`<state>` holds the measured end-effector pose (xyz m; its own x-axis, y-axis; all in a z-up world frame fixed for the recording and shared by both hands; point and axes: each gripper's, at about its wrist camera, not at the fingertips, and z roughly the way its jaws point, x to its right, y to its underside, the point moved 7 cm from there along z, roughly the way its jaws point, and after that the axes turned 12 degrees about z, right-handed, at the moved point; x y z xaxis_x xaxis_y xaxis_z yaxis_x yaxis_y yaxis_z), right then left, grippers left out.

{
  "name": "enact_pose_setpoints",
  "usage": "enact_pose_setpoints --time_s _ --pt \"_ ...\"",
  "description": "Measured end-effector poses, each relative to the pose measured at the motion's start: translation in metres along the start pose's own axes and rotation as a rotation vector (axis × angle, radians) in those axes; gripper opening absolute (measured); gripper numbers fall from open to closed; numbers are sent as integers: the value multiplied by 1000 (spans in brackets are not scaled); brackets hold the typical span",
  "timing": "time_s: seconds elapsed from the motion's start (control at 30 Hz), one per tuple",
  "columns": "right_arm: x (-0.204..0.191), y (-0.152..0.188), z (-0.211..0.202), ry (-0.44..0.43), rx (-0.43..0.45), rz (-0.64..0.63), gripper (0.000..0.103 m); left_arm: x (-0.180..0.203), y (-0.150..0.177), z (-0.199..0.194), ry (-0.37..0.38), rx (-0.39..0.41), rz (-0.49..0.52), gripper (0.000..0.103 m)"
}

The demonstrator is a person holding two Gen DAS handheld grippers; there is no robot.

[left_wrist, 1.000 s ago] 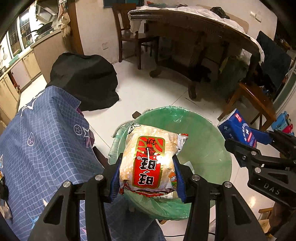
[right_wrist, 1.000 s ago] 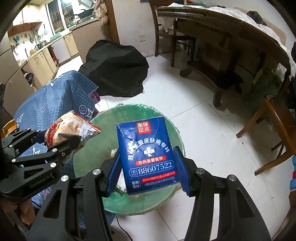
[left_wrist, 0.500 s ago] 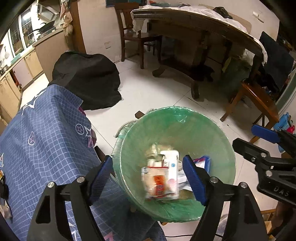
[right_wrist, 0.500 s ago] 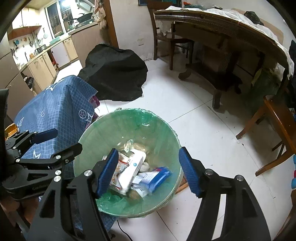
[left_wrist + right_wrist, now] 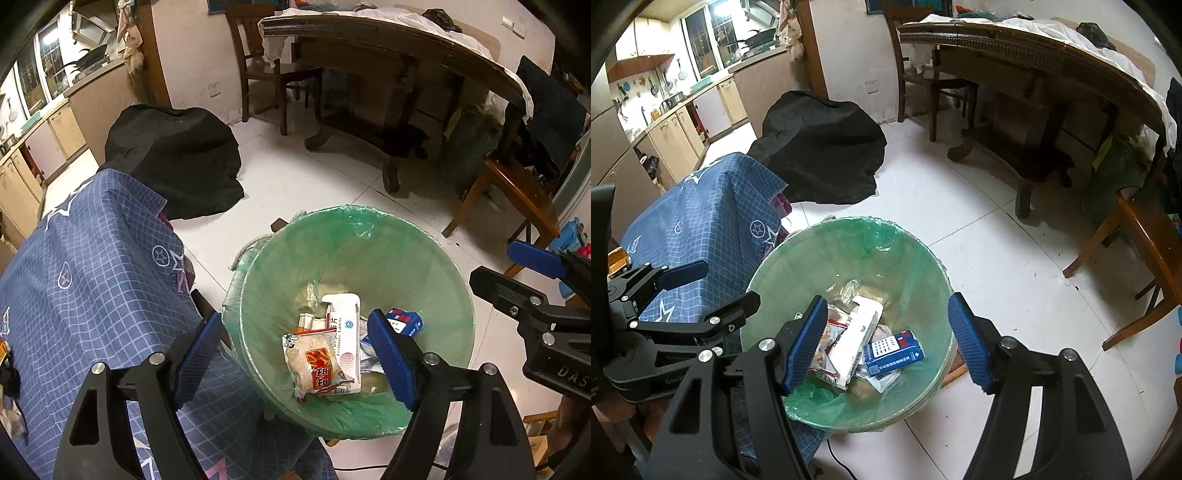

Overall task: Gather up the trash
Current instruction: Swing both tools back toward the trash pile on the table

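Observation:
A round bin with a green liner (image 5: pixel 436 266) (image 5: pixel 820 258) stands on the white floor. At its bottom lie a snack bag with red print (image 5: pixel 317 365) (image 5: pixel 822 354), a white box (image 5: pixel 345 332) (image 5: pixel 855 336) and a blue box (image 5: pixel 404 320) (image 5: pixel 892 349), among other wrappers. My left gripper (image 5: pixel 295 360) is open and empty above the bin's near rim. My right gripper (image 5: pixel 888 345) is open and empty above the bin. Each gripper shows at the edge of the other's view.
A blue checked cloth (image 5: pixel 74 280) covers a surface touching the bin's left side. A black cover (image 5: pixel 173 162) lies on the floor behind. A wooden table (image 5: pixel 388 48) and chairs (image 5: pixel 517 192) stand at the back and right. A cable (image 5: pixel 842 465) runs by the bin's base.
Both grippers opened. The snack bag fell from the left one and the blue box from the right one into the bin, where they now lie still.

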<state>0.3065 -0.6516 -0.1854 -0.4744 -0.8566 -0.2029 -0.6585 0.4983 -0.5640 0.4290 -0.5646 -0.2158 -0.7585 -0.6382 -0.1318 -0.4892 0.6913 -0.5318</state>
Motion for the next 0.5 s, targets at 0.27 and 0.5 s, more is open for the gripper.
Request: enact_pose_setpoints --time_s 0.27,0.5 --pt "-20 7 -20 -34 60 -10 66 -8 9 -20 -16 28 -4 81" --pt "-52 20 -45 -84 135 -42 71 -36 32 -49 -44 65 -38 81"
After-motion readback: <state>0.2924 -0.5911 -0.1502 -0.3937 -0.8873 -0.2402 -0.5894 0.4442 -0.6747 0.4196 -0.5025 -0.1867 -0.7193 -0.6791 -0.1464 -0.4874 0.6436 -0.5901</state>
